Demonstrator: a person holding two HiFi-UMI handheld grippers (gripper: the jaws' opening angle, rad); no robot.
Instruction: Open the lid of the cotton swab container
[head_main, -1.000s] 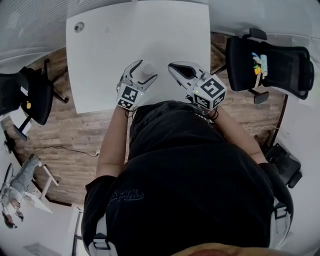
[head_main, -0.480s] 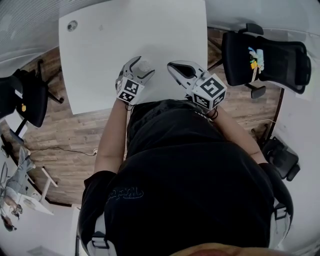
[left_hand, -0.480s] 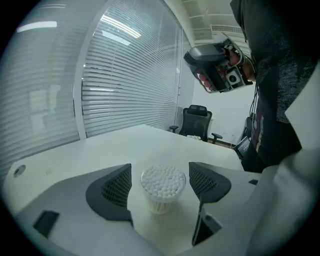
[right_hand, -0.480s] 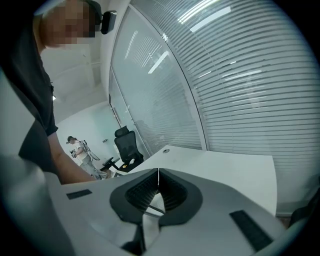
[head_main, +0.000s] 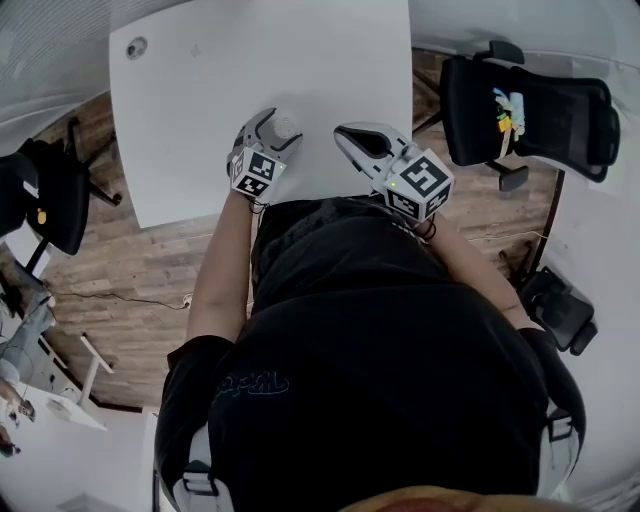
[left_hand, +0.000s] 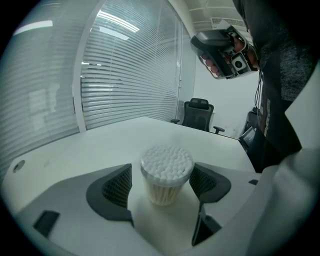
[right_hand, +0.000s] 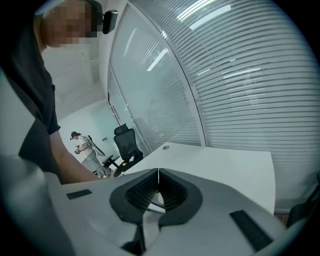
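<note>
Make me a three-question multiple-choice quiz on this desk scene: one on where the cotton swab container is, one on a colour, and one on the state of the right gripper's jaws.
1. Where is the cotton swab container?
A) on a shelf
B) between the left gripper's jaws
C) in a drawer

2. What colour is the table?
A) white
B) red
C) green

3. How do the right gripper's jaws stand?
A) wide apart
B) clamped on a cup
C) together, with nothing between them

Answers:
1 B: the left gripper view shows it standing upright between the open jaws.
2 A: the head view shows a plain white top.
3 C: the right gripper view shows the two pads meeting with nothing between them.
</note>
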